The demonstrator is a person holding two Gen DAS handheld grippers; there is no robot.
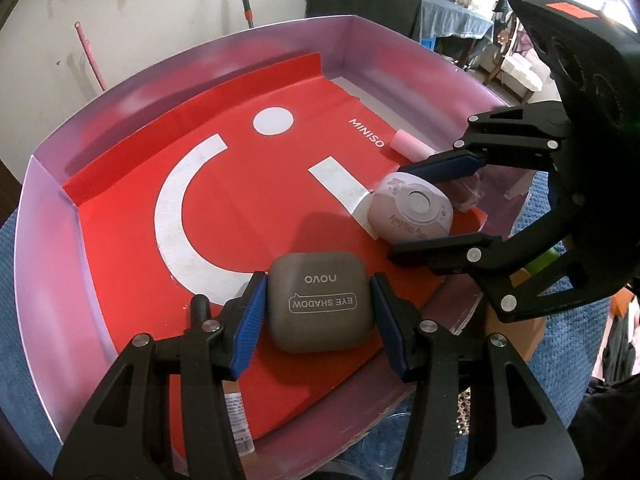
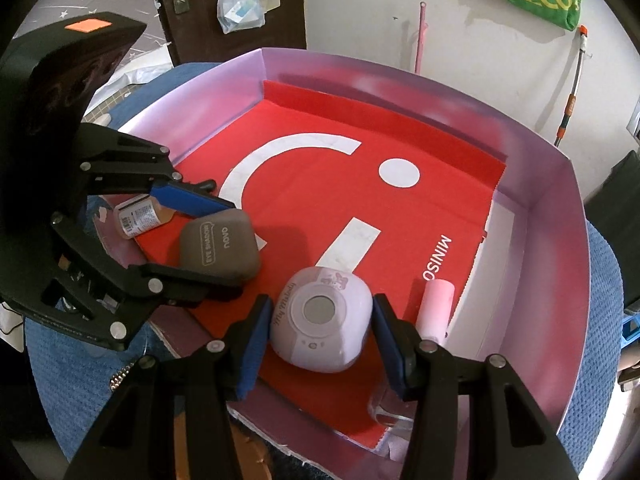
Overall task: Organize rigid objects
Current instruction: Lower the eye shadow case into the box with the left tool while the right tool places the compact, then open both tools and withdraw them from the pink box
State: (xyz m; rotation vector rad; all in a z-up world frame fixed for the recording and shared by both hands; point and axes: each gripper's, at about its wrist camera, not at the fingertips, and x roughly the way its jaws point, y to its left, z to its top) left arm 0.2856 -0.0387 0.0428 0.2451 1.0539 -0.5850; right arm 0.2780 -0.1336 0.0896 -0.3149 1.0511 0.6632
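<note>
A brown eye shadow case [image 1: 320, 304] lies low over the red sheet [image 1: 260, 200] that lines a lilac box [image 1: 48, 240]. My left gripper [image 1: 320, 320] is shut on it, blue pads pressed to both sides. To its right, a rounded lilac case [image 1: 412, 208] sits between the fingers of my right gripper [image 1: 400, 212]. In the right wrist view, the right gripper [image 2: 320, 340] is shut on the lilac case [image 2: 320, 316], and the left gripper [image 2: 236, 242] holds the brown case [image 2: 218, 248] at the left.
A pink cylinder [image 2: 436, 308] lies on the sheet just right of the right gripper. A small labelled bottle [image 2: 138, 220] lies at the box's open near-left edge. A clear glass item [image 2: 384, 400] sits under the right finger. Blue cloth [image 2: 600, 280] surrounds the box walls [image 2: 560, 240].
</note>
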